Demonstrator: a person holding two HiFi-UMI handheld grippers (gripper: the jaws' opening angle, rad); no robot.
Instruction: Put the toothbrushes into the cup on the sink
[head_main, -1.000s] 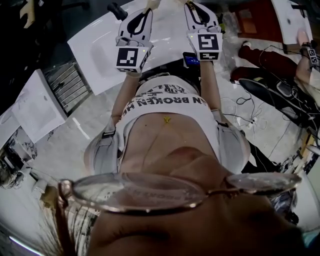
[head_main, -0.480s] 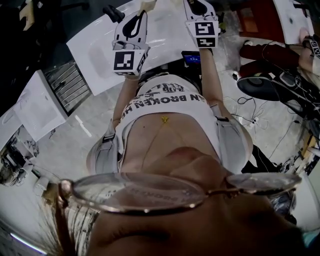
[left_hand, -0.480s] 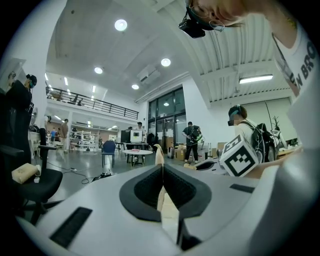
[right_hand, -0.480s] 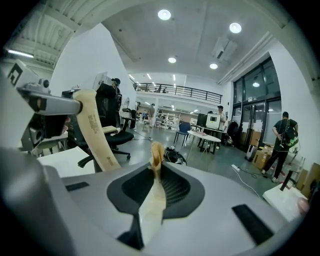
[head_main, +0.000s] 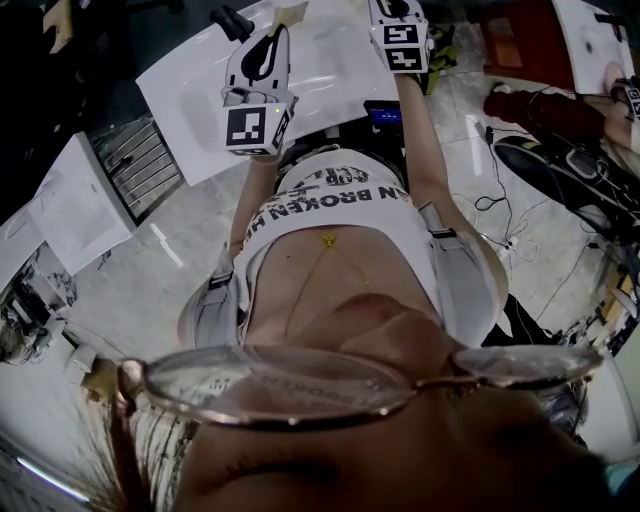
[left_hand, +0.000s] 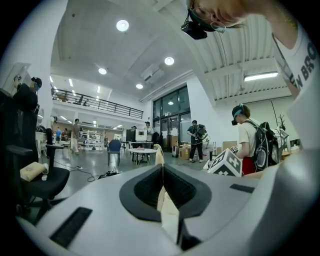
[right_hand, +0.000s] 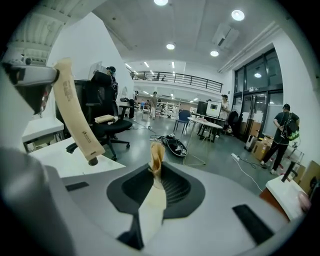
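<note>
Left gripper (left_hand: 161, 169): jaws pressed fully together on the left toothbrush (left_hand: 168, 212), a cream one seen edge-on, with its handle running back between the pads and its thin tip standing just past the fingertips. Right gripper (right_hand: 158, 172): jaws a little apart, clamped on the right toothbrush (right_hand: 150, 210), of the same pale colour, whose frayed bristle end rises above the fingertips. In the right gripper view the left toothbrush shows again at upper left, tilted, with its dark lower end in front of the white sink (right_hand: 47, 150); whether it touches the sink cannot be told. In the head view the two grippers reach out side by side, apart from each other, over the sink's white top, the right one at the picture's upper edge with its jaws partly cut off. Farther out: a black office chair (right_hand: 107, 125) on the grey floor (right_hand: 210, 155), and the wearer's white printed shirt (head_main: 335, 200) below the grippers
</note>
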